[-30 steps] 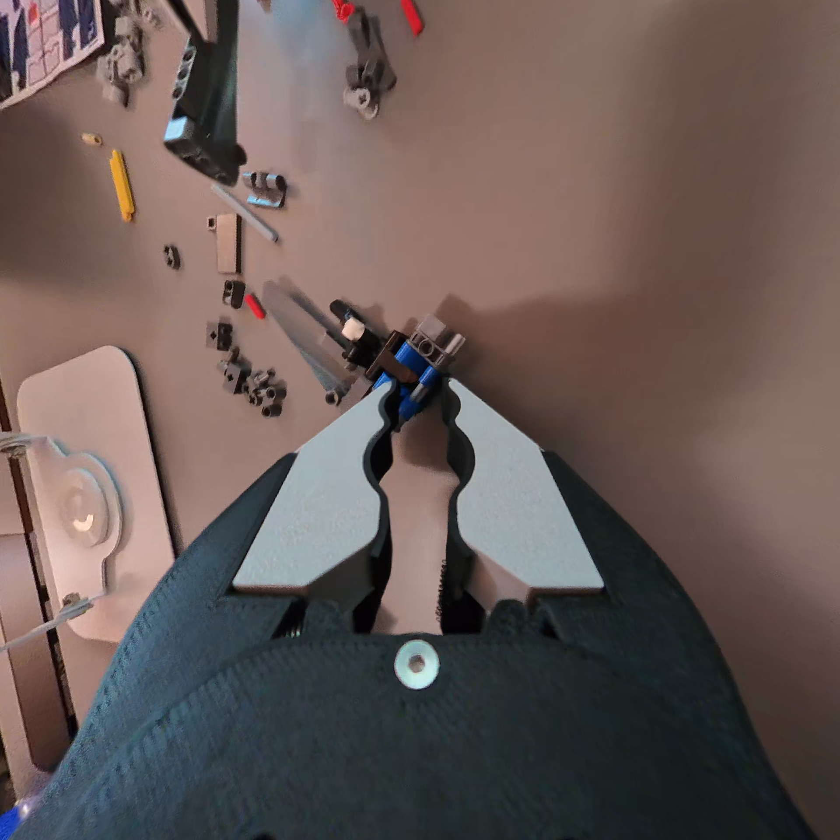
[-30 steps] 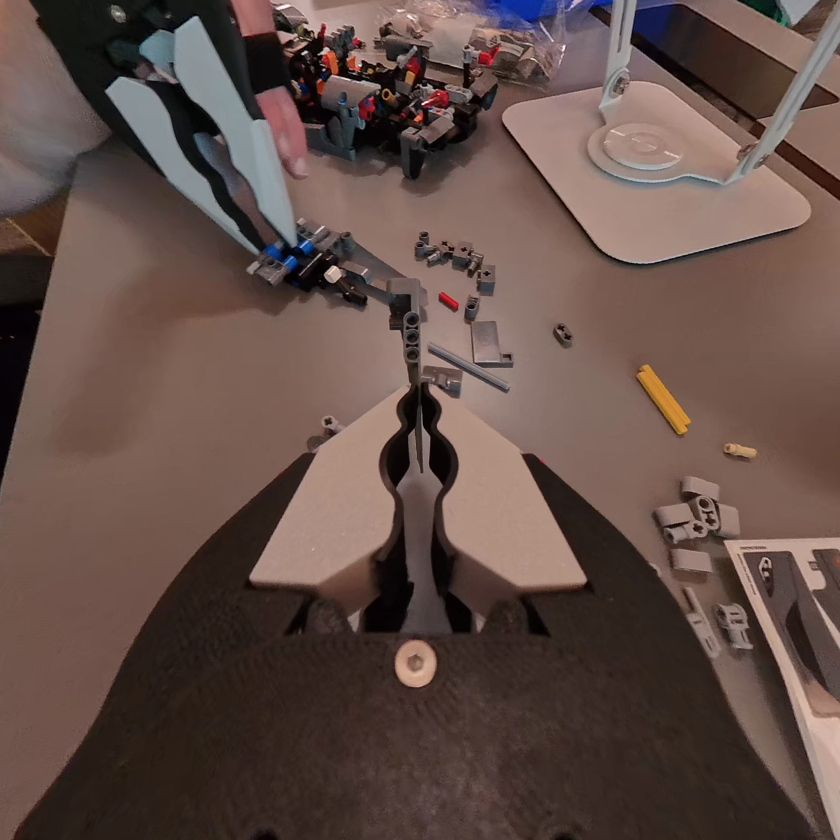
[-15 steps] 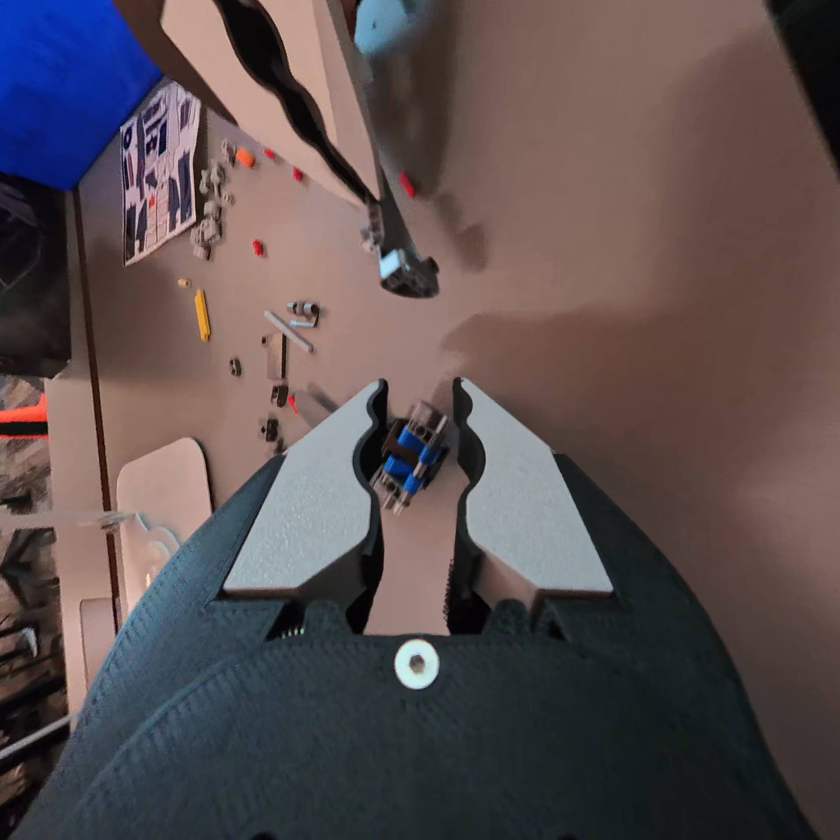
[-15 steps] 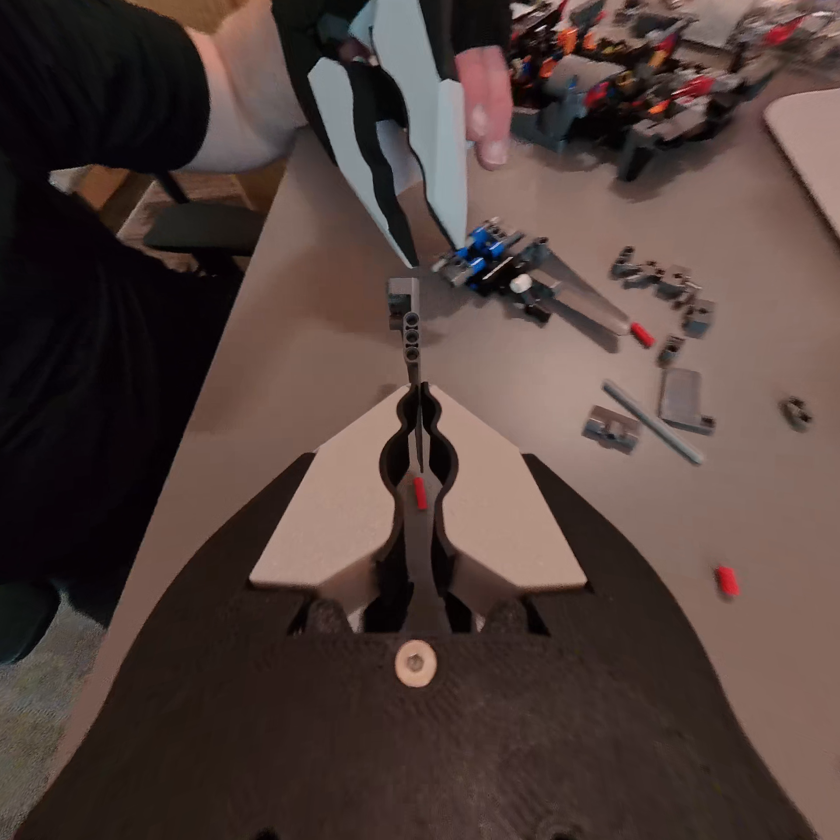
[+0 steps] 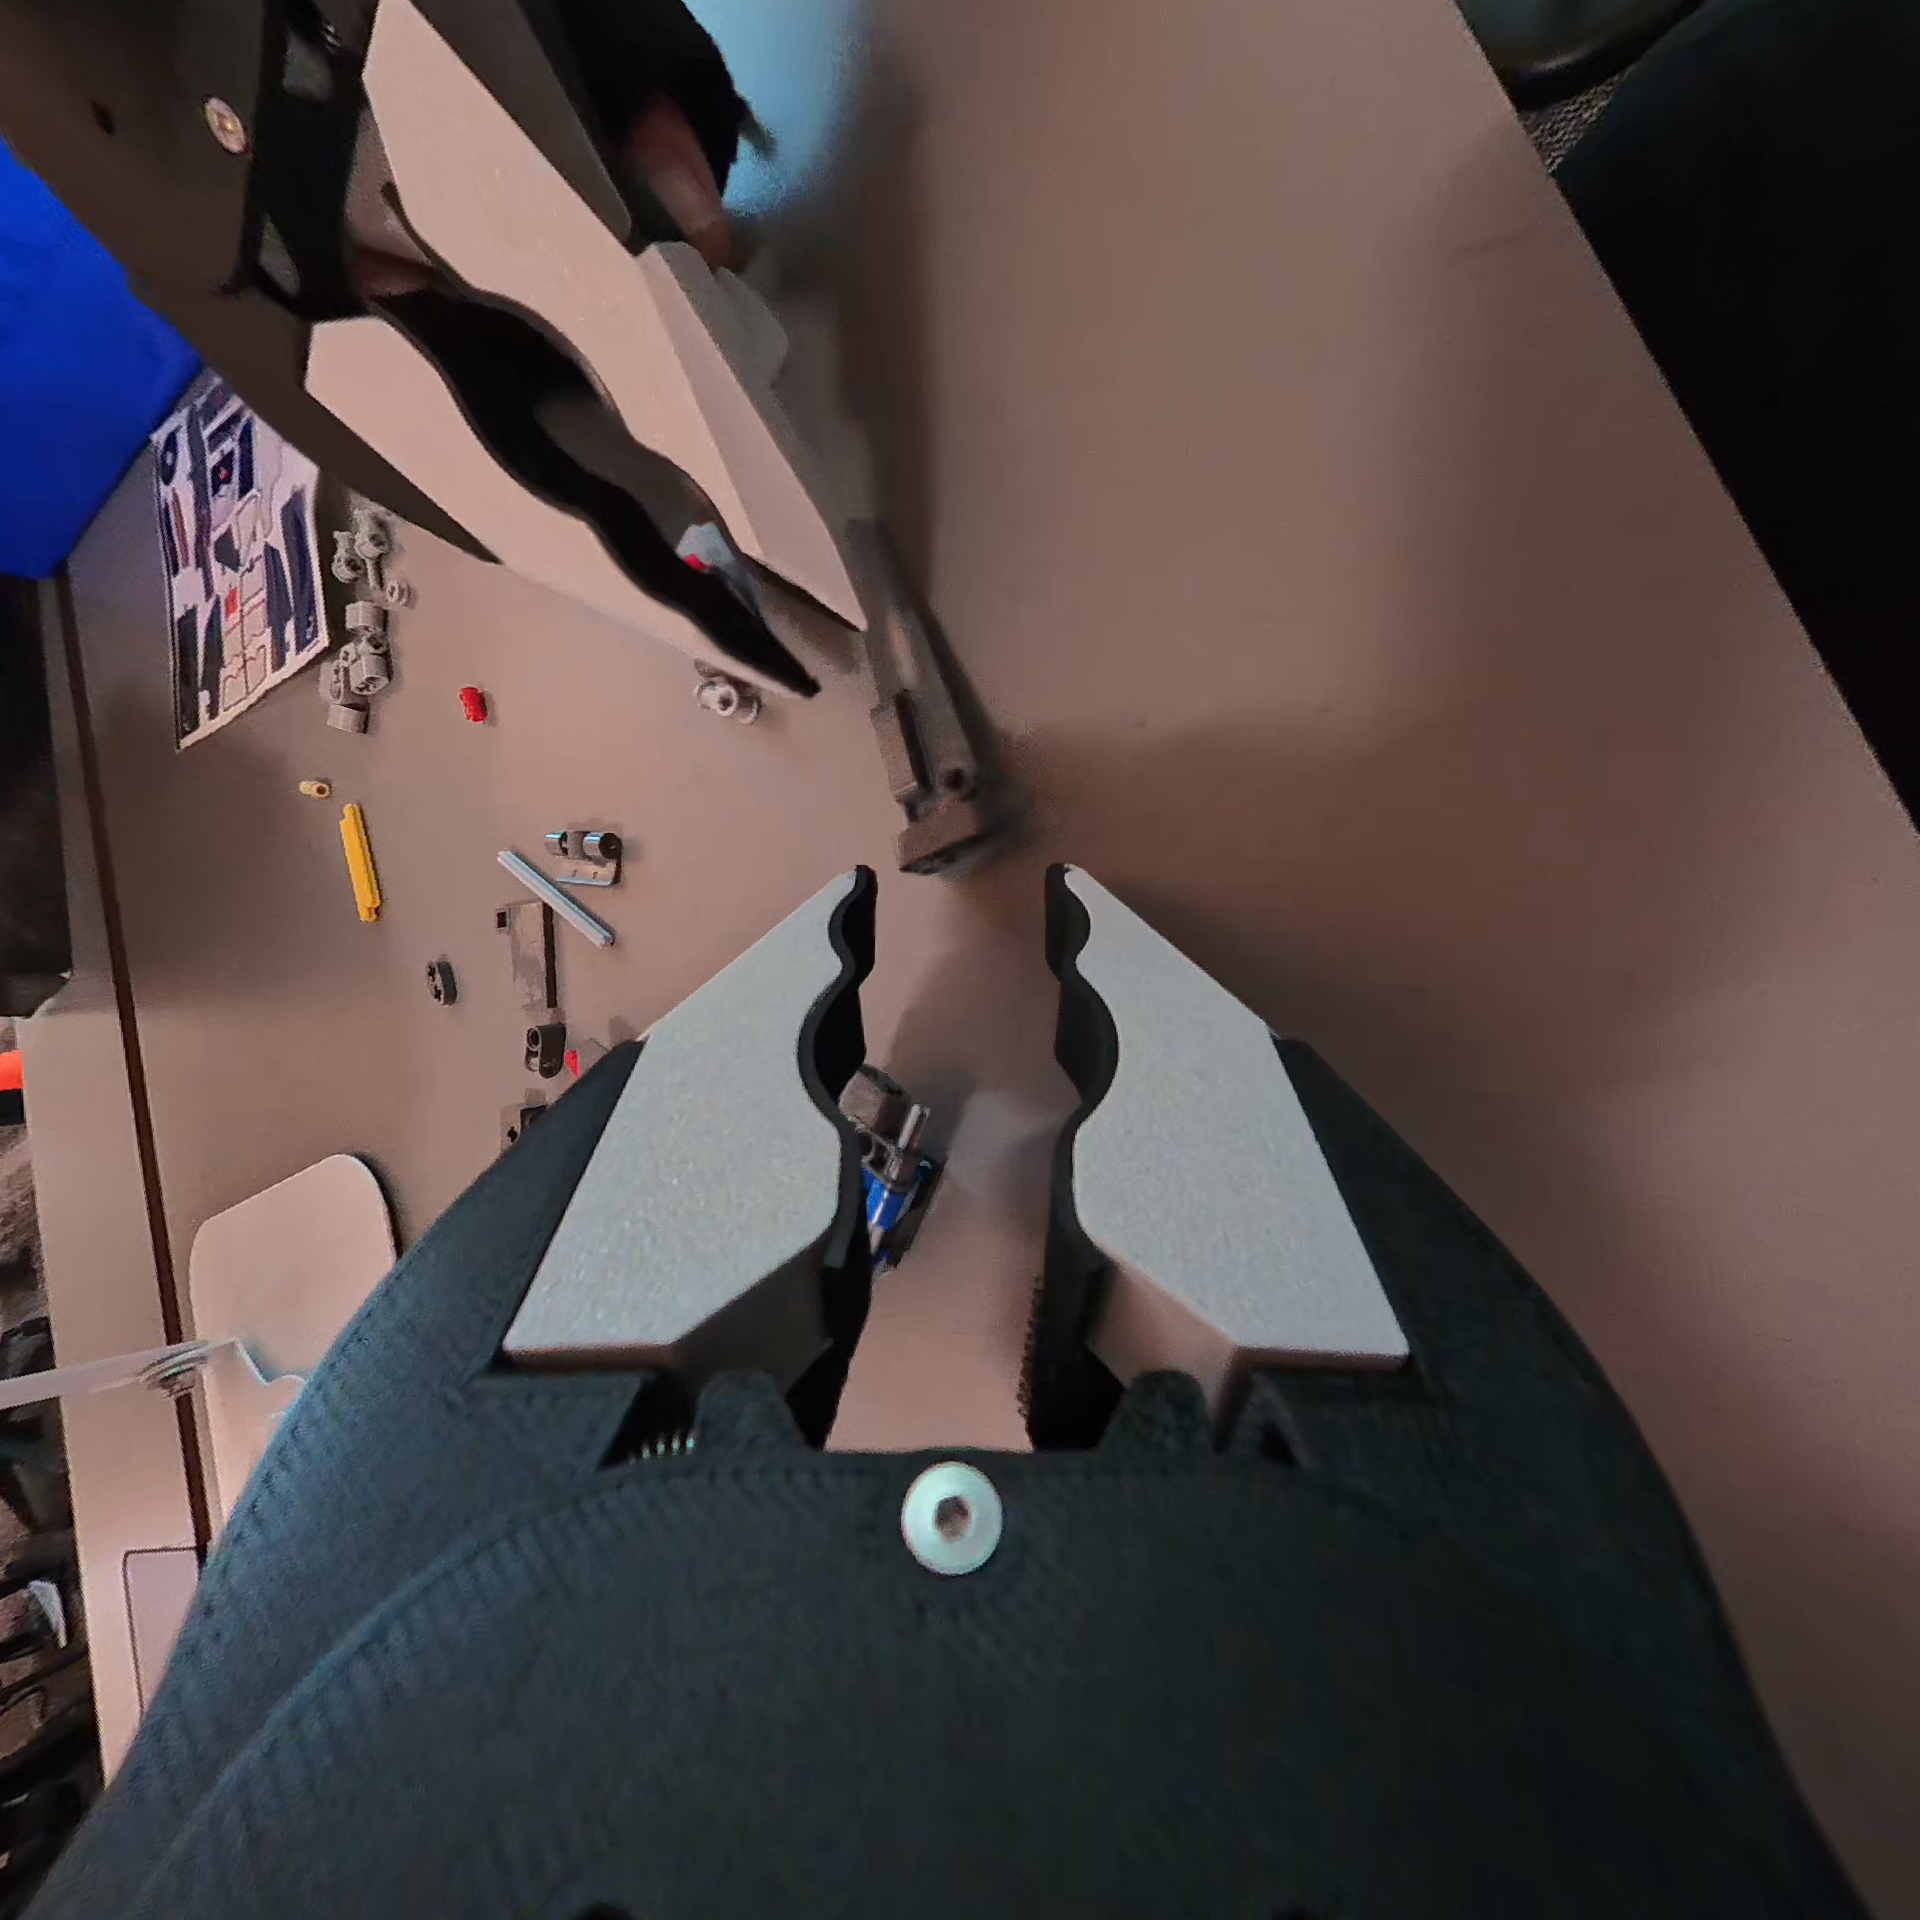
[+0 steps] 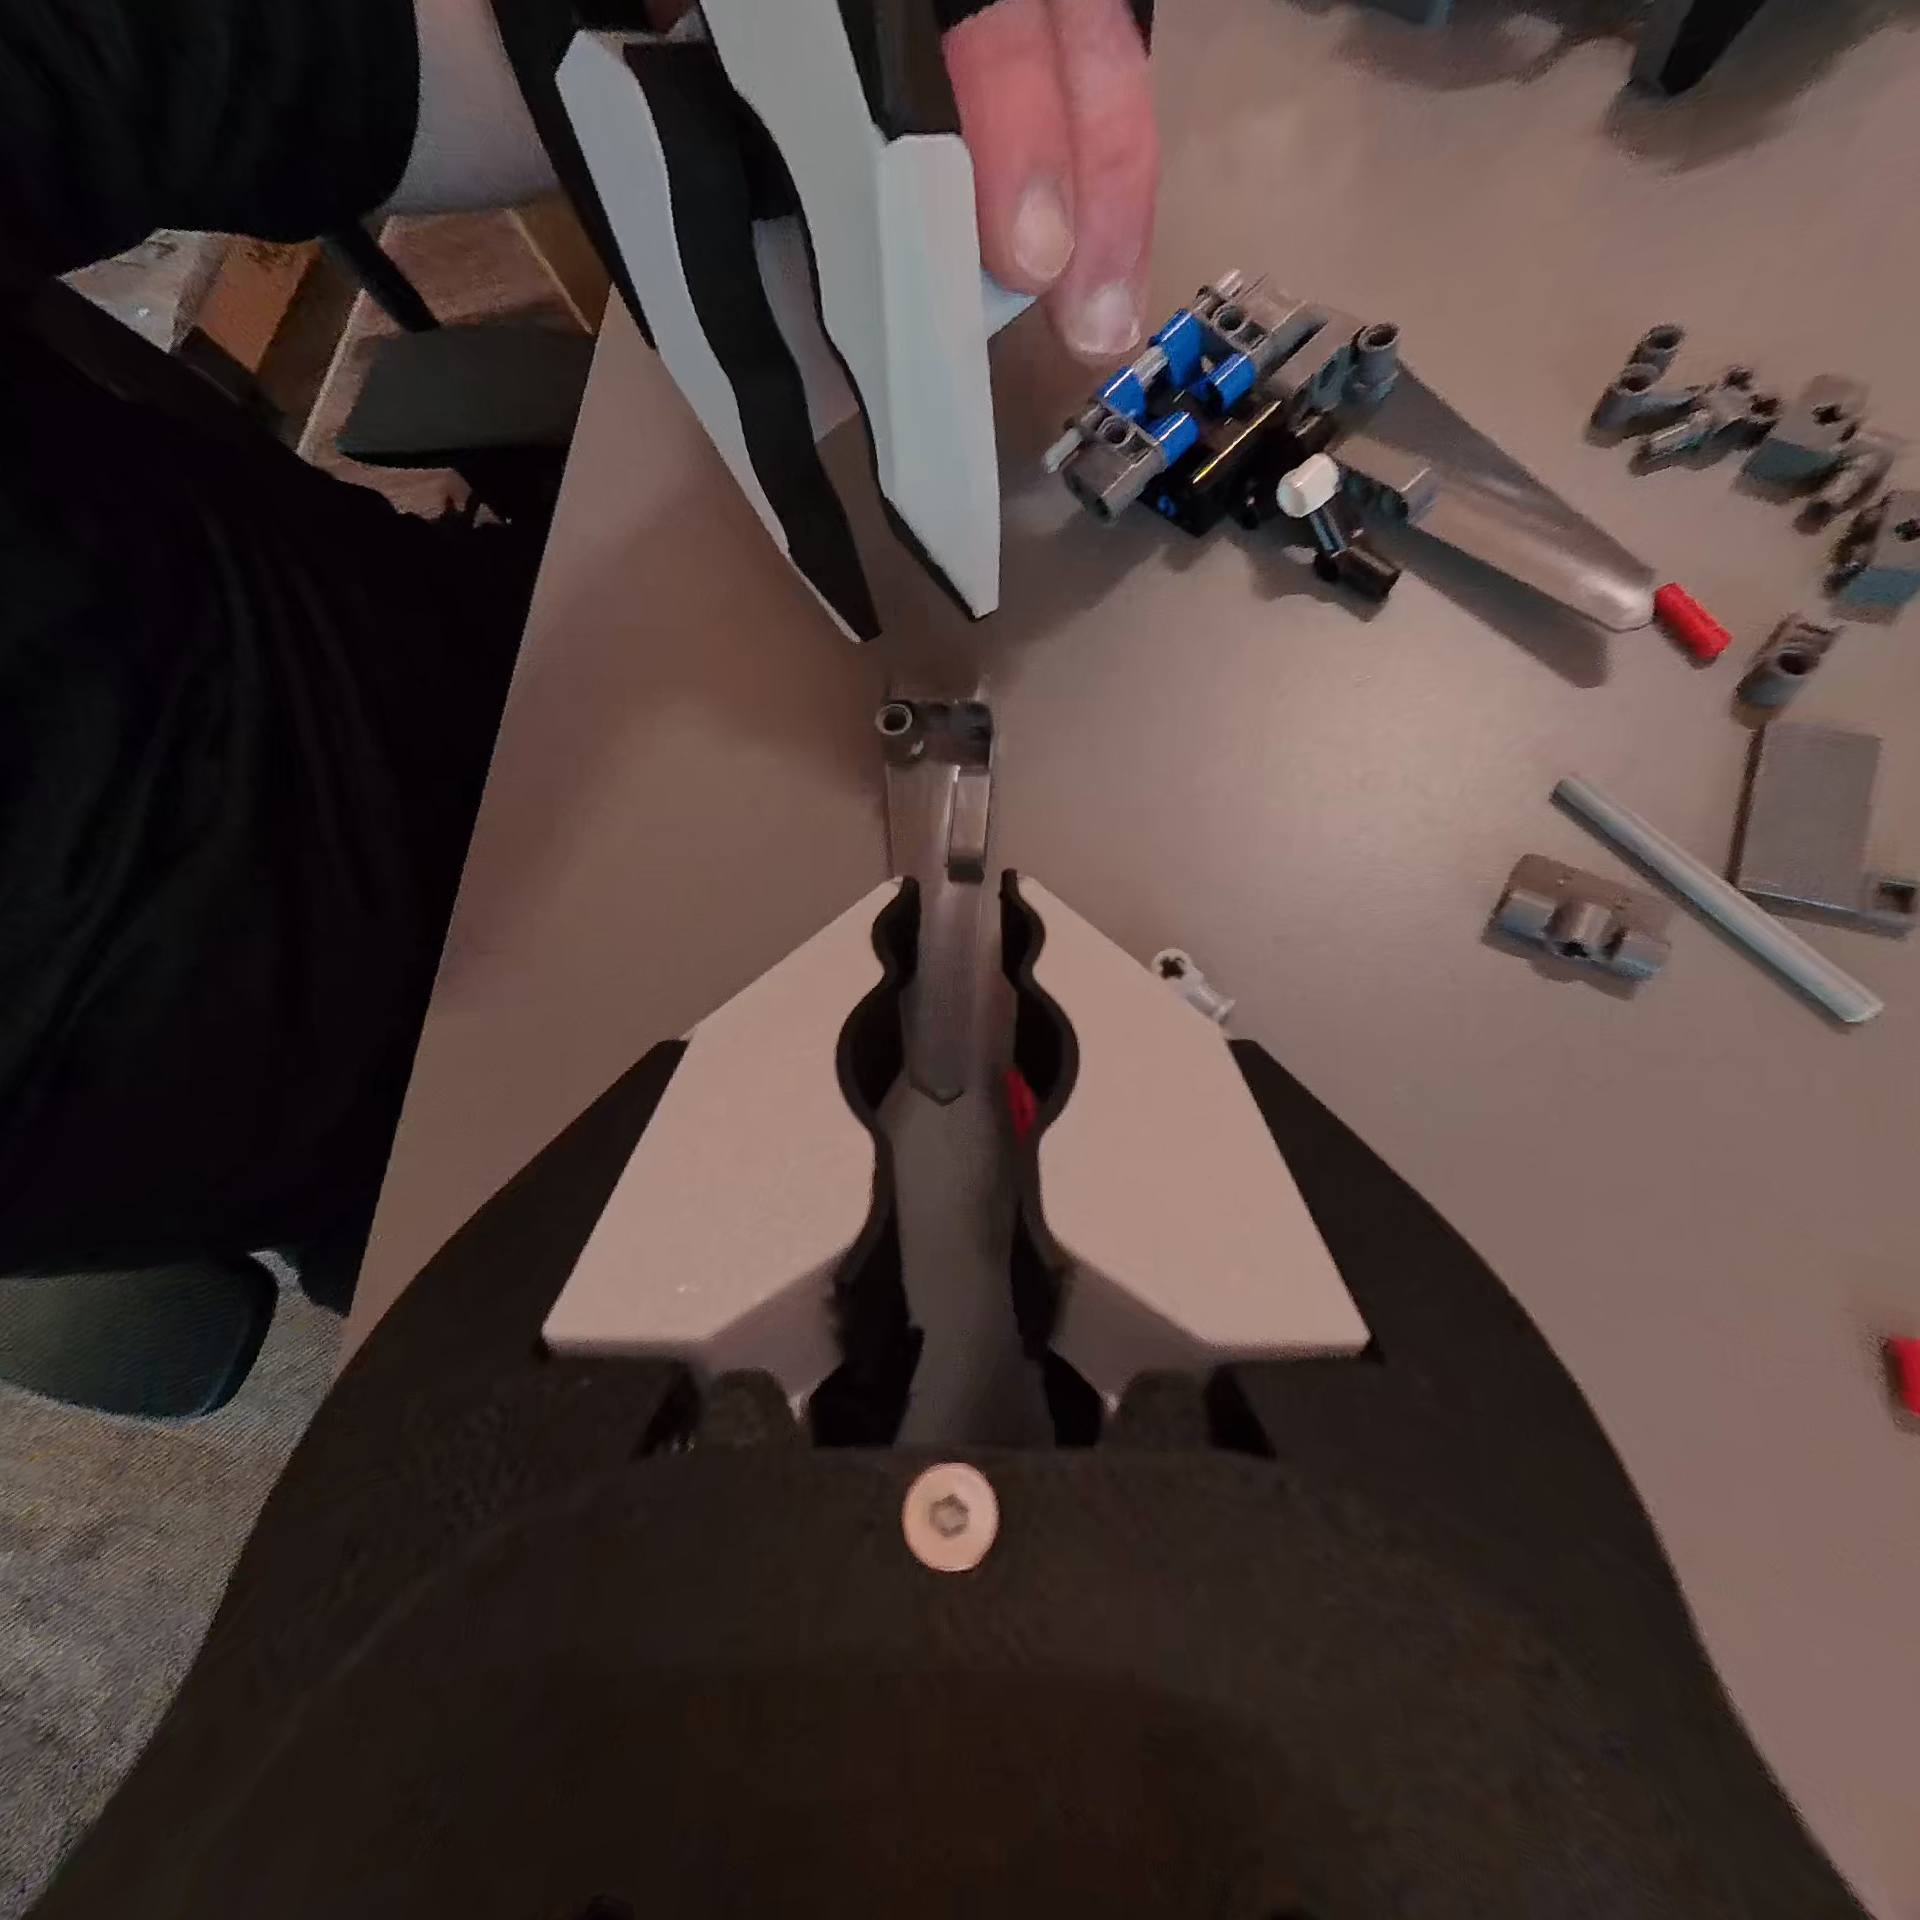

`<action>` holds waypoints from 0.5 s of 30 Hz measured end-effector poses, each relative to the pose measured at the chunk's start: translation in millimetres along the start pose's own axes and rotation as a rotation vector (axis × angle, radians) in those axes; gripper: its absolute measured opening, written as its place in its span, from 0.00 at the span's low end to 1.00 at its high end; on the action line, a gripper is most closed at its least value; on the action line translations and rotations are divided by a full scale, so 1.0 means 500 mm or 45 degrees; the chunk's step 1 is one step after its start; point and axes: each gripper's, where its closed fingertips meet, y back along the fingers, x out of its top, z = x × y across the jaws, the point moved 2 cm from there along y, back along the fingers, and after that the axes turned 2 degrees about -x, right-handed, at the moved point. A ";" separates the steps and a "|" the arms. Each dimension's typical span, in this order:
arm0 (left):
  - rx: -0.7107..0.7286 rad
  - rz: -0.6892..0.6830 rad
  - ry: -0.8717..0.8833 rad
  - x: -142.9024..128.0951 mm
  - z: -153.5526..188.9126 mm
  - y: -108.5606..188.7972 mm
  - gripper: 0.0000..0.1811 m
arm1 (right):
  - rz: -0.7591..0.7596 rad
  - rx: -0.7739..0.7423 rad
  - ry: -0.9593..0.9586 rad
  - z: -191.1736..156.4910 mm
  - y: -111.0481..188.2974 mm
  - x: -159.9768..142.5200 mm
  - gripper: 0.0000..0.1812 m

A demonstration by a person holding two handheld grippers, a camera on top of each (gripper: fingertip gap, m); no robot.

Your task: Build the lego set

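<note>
My right gripper (image 6: 954,883) is shut on a long grey panel piece (image 6: 940,810), whose beam end points forward, low over the table. It also shows in the left wrist view (image 5: 935,800), hanging from the right gripper (image 5: 821,665). My left gripper (image 5: 956,883) is open and empty, its tips just short of the panel's end. In the right wrist view the left gripper (image 6: 920,613) hangs right above that end. The blue-and-grey assembly (image 6: 1195,416) with a grey wing lies on the table to the right, apart from both grippers; a part of it shows between my left fingers (image 5: 888,1153).
Loose parts lie to the right: a grey axle (image 6: 1714,904), a grey plate (image 6: 1813,821), a bracket (image 6: 1579,920), red pins (image 6: 1688,618). A yellow axle (image 5: 358,862), a sticker sheet (image 5: 239,561) and a white stand base (image 5: 291,1247) lie farther off. The table edge (image 6: 499,727) runs close on the left. There is about 6 centimeters between the tips of the two grippers. The right tips stand about 9 centimeters off the bracket (image 6: 1579,920). The left camera catches it too, in the left wrist view (image 5: 579,844).
My left gripper let go of the blue-and-grey assembly, opened, and moved over to the panel's end. My right gripper carried the panel left, toward the table edge and nearer the table.
</note>
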 end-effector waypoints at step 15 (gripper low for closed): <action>0.024 -0.028 0.035 -0.010 -0.009 -0.027 0.12 | -0.087 0.061 0.245 -0.044 -0.009 -0.017 0.00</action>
